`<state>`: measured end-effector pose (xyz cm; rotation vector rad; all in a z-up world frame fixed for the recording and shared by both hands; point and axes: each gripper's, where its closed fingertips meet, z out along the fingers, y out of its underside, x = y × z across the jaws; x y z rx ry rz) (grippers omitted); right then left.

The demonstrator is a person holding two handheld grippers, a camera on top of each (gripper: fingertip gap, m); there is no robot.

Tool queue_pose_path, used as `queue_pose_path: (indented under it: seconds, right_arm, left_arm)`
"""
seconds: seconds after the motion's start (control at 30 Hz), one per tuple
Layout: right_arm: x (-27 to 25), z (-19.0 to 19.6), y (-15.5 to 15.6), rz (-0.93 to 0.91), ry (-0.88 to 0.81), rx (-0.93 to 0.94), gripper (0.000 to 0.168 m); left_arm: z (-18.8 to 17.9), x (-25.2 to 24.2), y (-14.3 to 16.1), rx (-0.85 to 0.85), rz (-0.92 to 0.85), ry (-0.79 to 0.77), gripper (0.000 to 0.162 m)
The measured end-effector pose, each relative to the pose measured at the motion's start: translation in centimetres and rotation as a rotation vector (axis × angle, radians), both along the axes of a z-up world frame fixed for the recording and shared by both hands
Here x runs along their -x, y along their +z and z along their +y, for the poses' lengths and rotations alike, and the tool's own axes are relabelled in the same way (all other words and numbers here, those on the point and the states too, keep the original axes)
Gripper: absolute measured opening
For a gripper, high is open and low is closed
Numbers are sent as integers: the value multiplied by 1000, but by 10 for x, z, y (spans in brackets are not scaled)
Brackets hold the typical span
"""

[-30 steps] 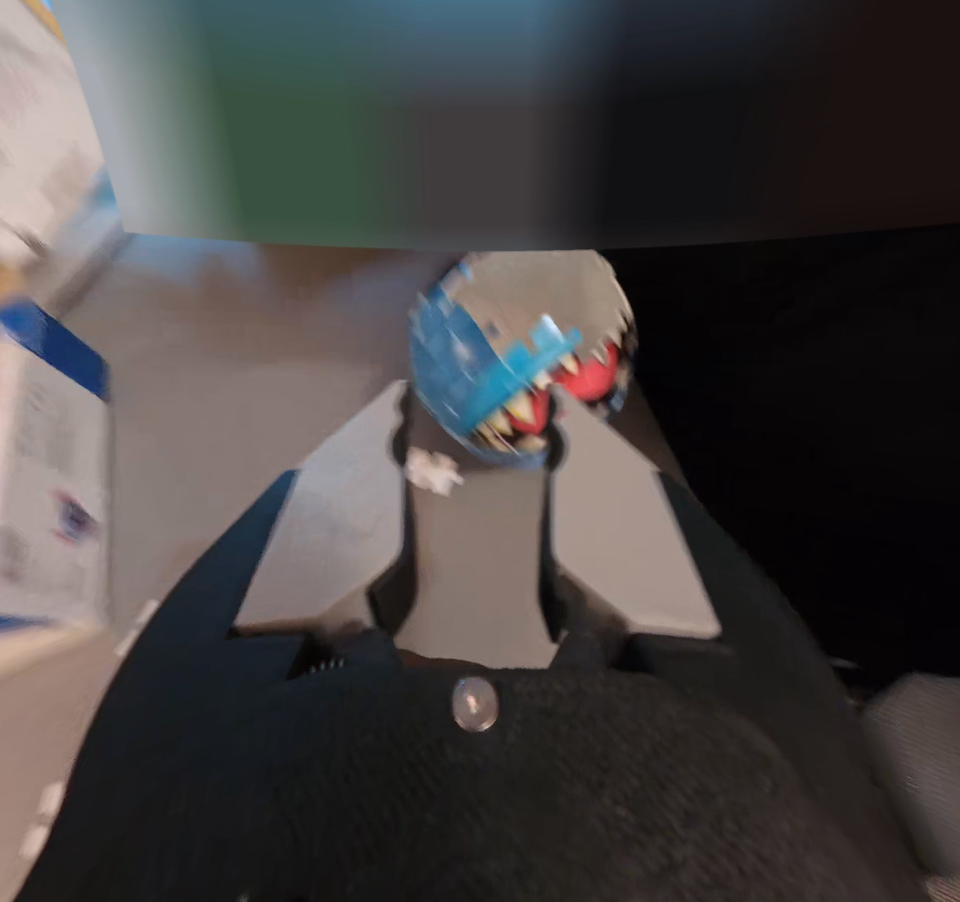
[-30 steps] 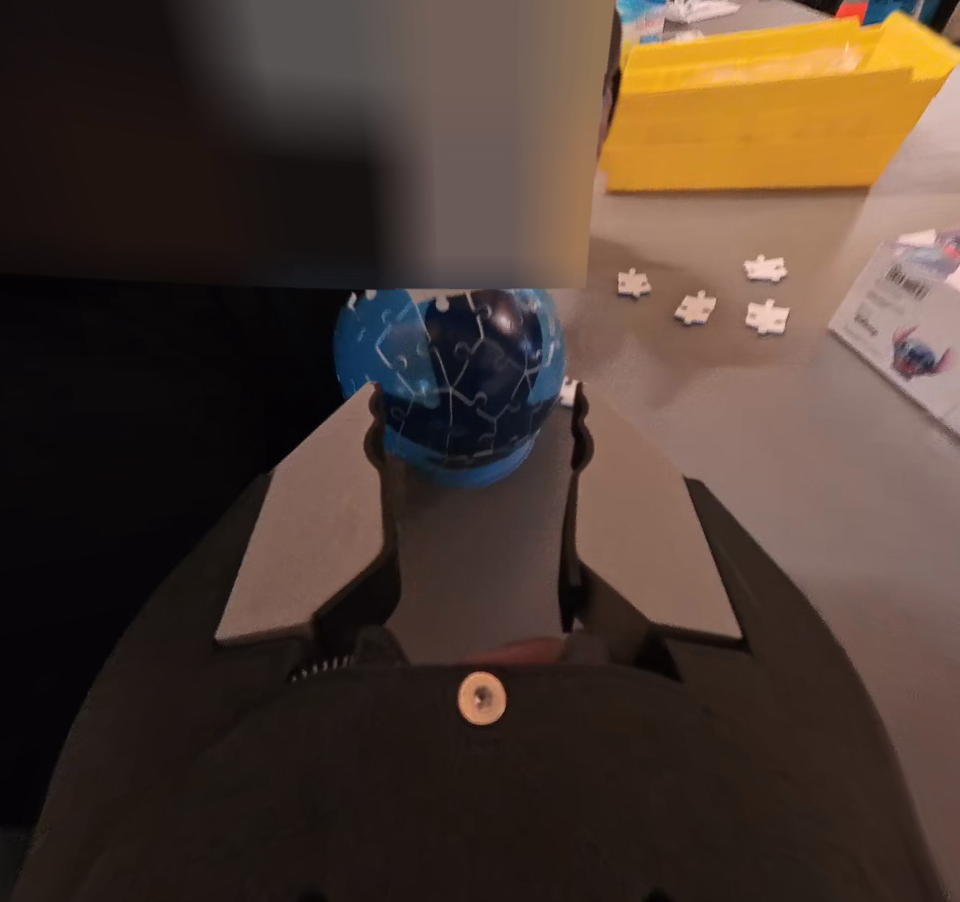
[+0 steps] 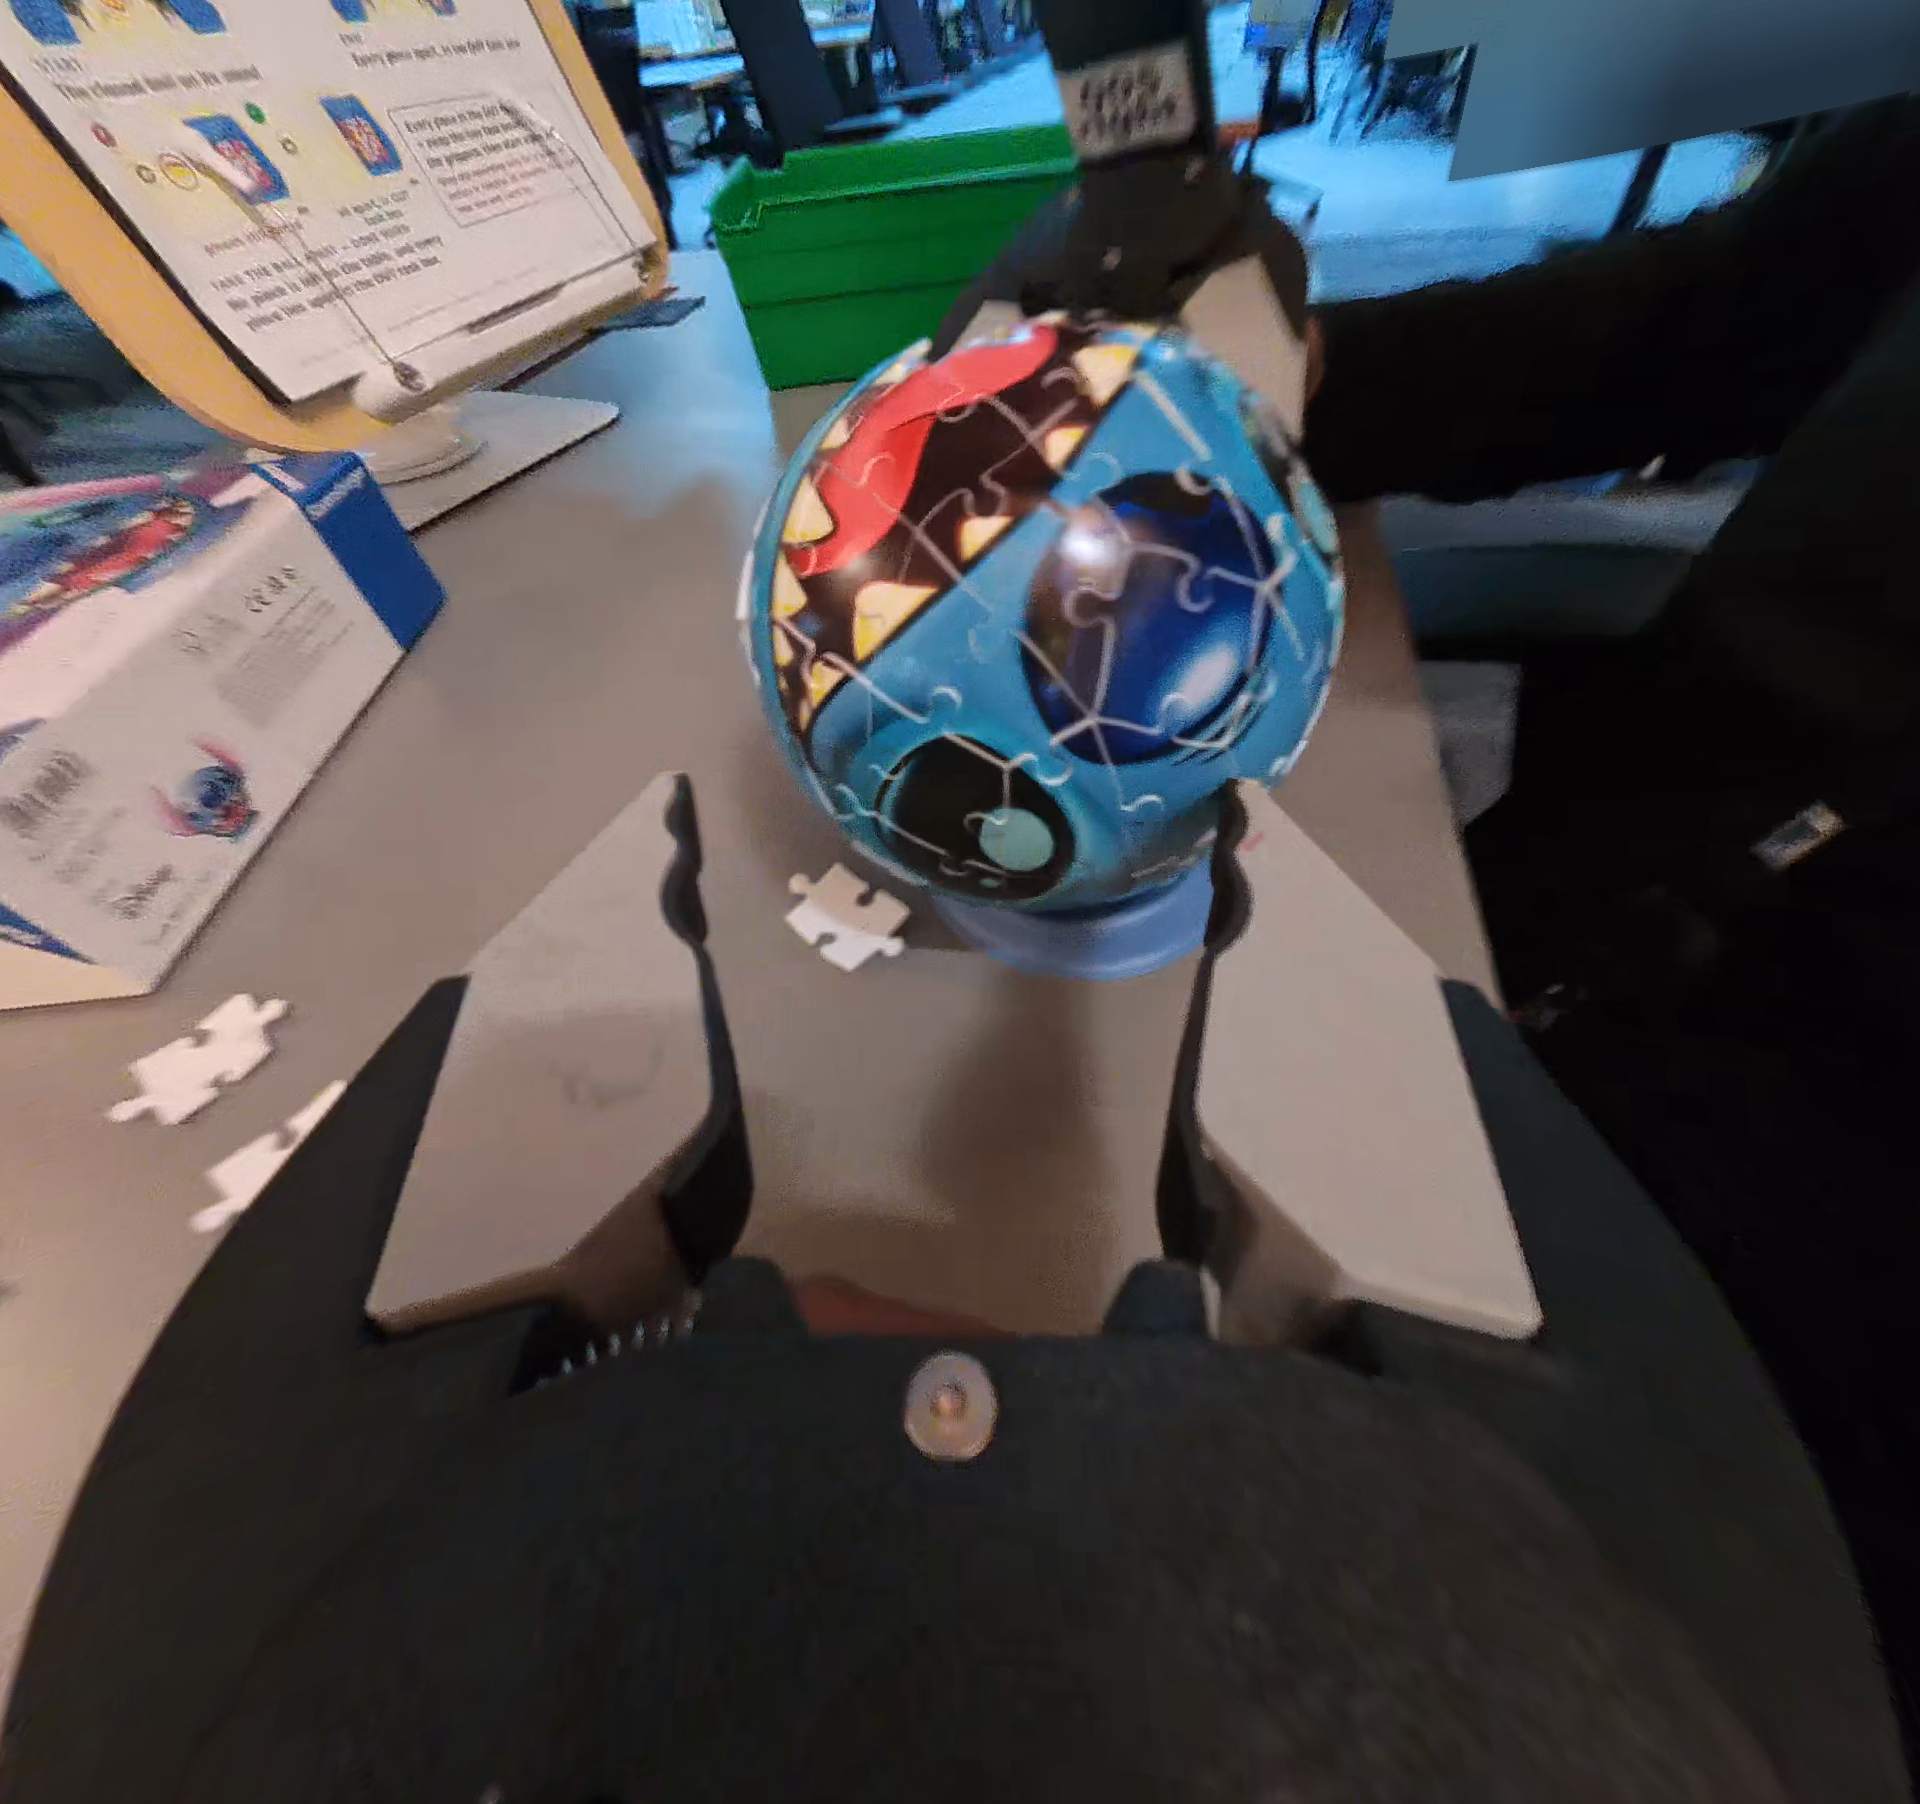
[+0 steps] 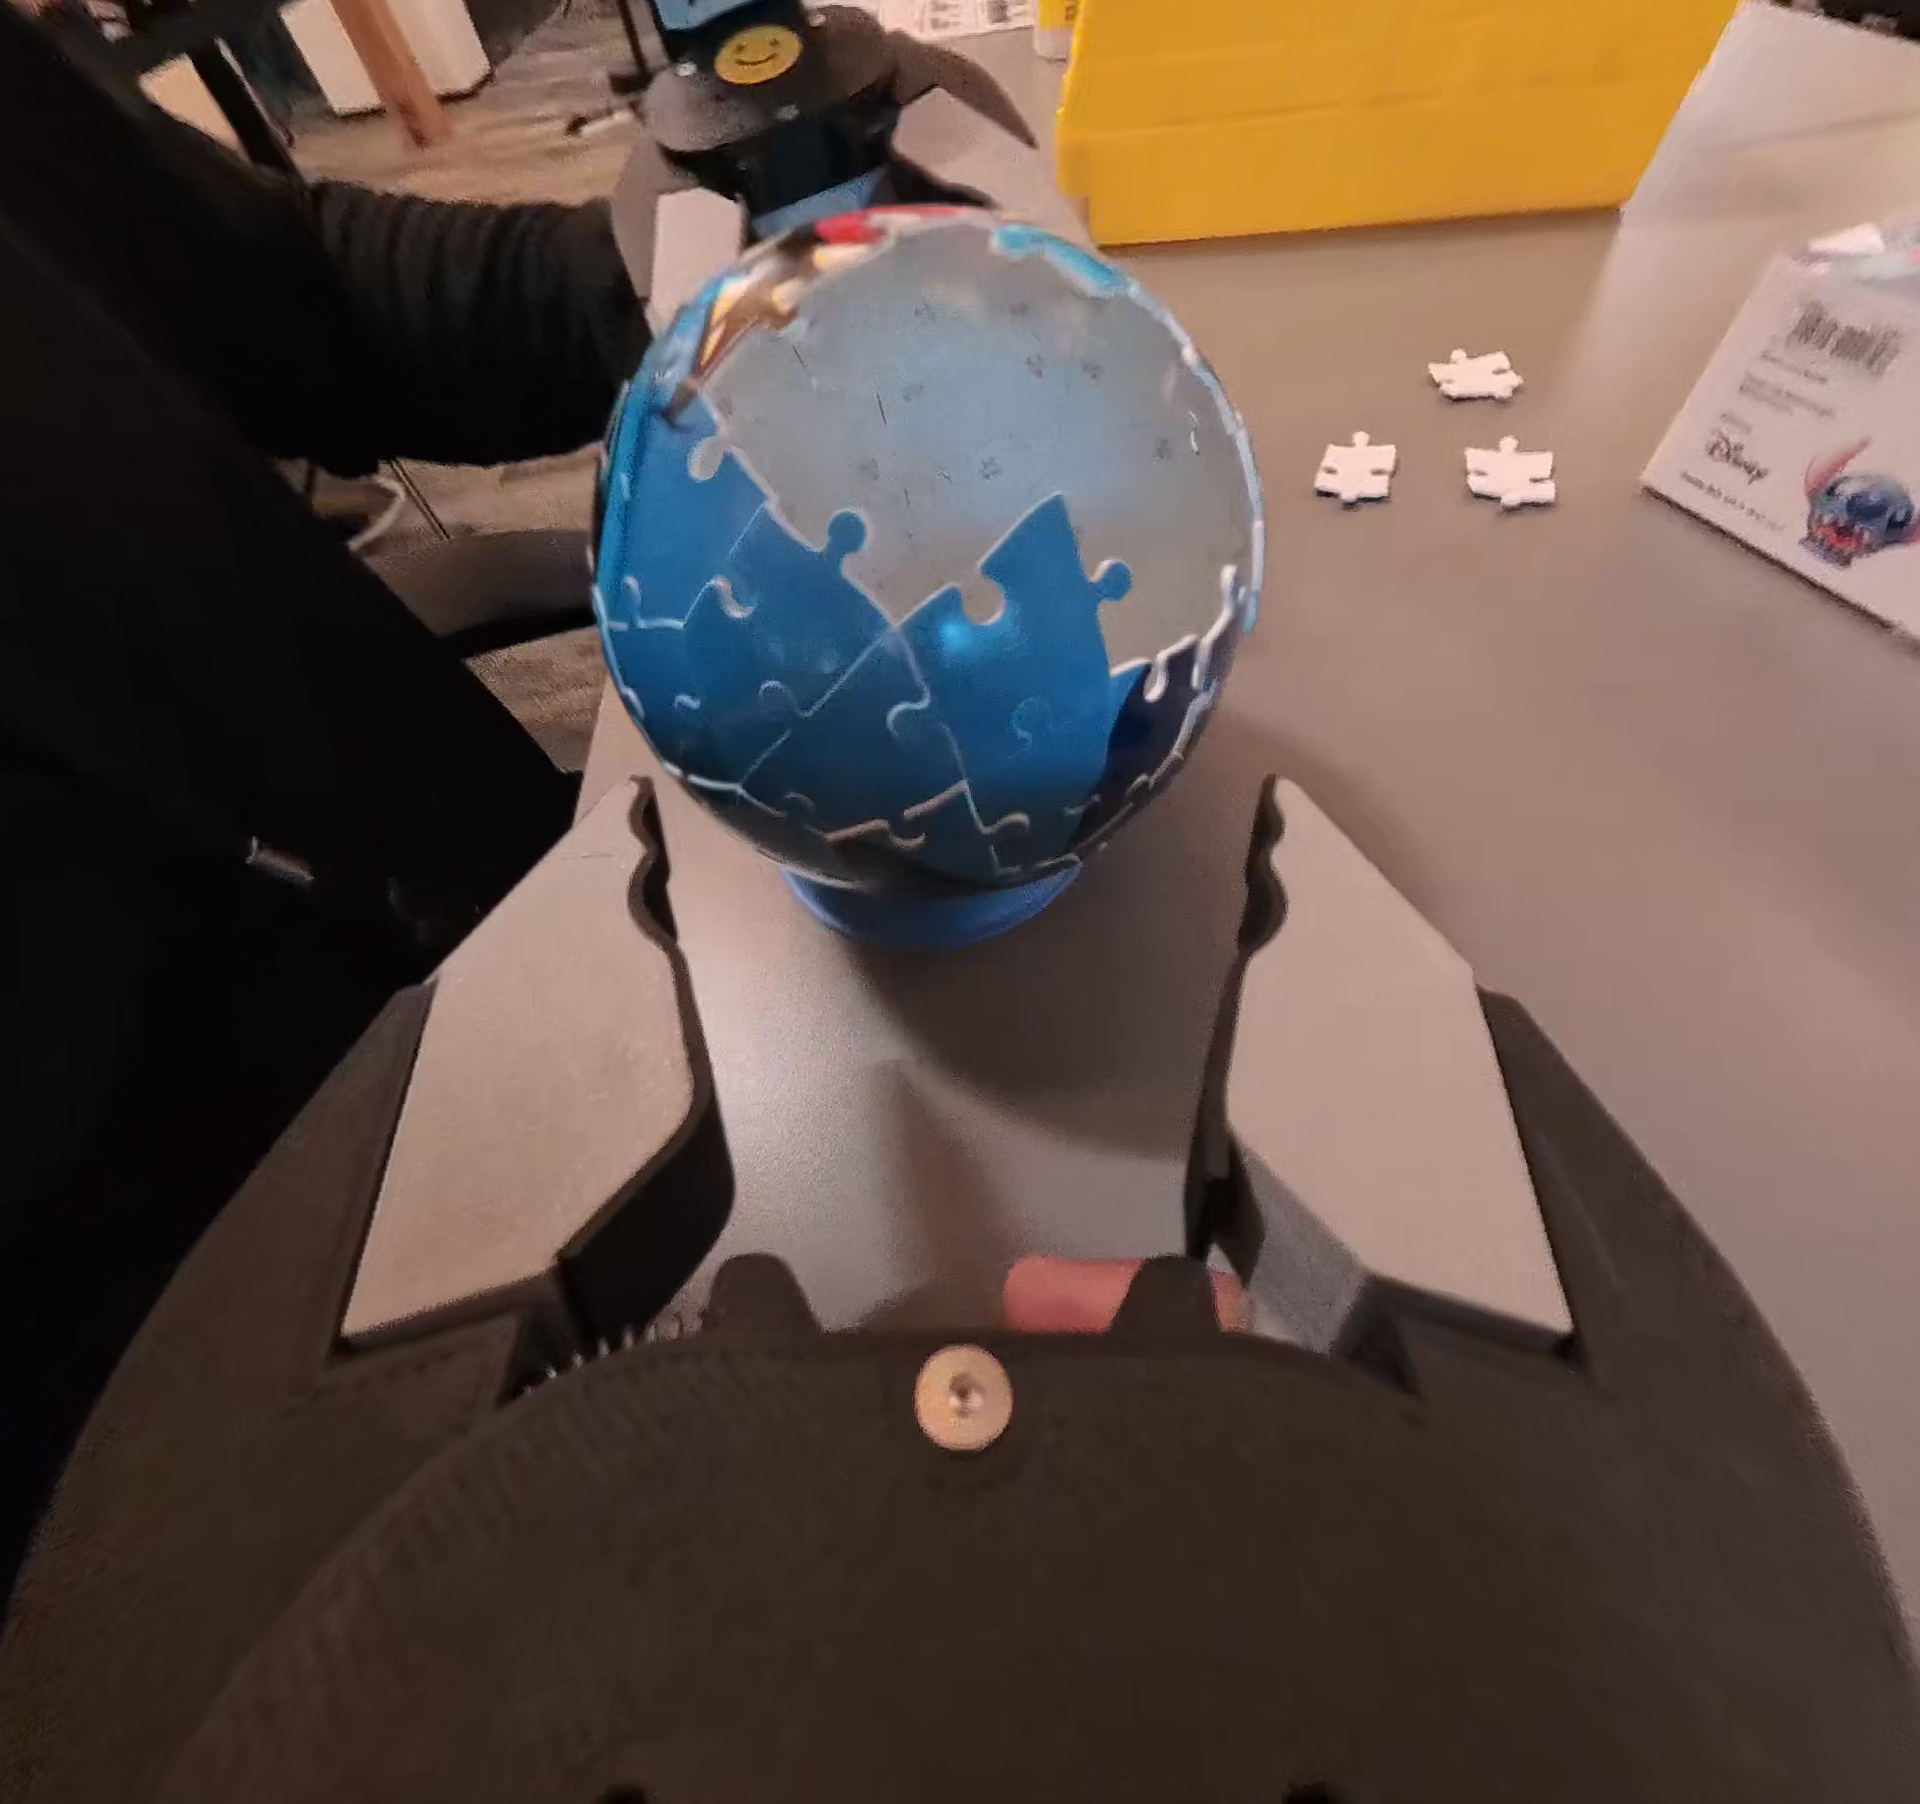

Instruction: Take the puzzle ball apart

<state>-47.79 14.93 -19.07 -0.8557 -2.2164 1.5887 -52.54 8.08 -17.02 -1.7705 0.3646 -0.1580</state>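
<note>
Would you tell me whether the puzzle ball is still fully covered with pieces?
No, the puzzle ball has a large bare gap on its upper side in the right wrist view.

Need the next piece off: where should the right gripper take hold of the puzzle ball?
Probably the blue piece jutting up into the gap on the puzzle ball. Bring the right gripper from its own side, pinching the exposed top edge; the ball sits on its stand.

Black hand-held gripper (image 3: 951, 819), grey wedge fingers (image 3: 582, 1058), silver centre screw (image 3: 950, 1405); black sleeve (image 4: 343, 320).
</note>
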Motion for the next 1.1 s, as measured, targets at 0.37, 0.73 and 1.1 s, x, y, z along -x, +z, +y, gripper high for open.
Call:
queue_pose_path:
  seconds: [0.37, 0.73, 1.1]
  right_arm:
    - [6, -4, -9, 660, -131, -738, 107]
    - [11, -3, -8, 506, -81, -544, 105]
    - [3, -6, -17, -180, 33, 43, 105]
  left_arm:
    - [17, -7, -37, -2, 734, -17, 100]
    - [23, -8, -30, 40, 556, -94, 98]
    - [17, -7, -8, 111, 43, -125, 84]
